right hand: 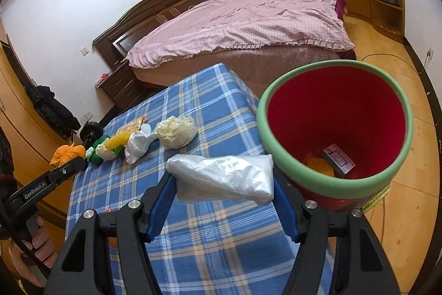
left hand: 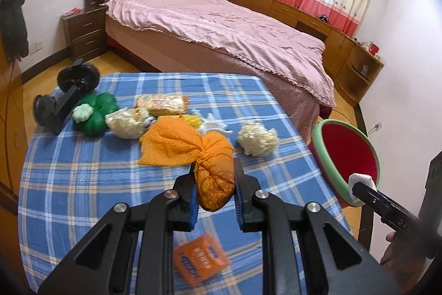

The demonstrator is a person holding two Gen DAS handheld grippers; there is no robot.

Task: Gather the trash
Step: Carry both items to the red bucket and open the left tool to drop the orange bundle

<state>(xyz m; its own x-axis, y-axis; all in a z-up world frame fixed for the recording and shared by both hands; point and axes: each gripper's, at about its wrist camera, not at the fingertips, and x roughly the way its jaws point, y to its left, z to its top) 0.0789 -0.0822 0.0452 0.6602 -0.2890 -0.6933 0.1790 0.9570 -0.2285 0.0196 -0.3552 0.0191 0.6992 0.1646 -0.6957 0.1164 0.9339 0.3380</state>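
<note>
An orange mesh bundle [left hand: 214, 179] is clamped by the left gripper [left hand: 214, 185] above the plaid table [left hand: 83, 184], a white plastic bag [right hand: 223, 179] is gripped by the right gripper [right hand: 225, 190] at eight o'clock of the red bin [right hand: 334, 129], whose contents are only partly made out.

The orange packet [left hand: 201, 258] is lying blurred, its print unreadable, while the bin [right hand: 397, 107] is possibly hiding more beneath its box [right hand: 339, 159].

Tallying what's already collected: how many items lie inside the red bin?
2: a small printed box and an orange ribbed piece beside it, on the bin bottom; more may hide beneath the near rim.
</note>
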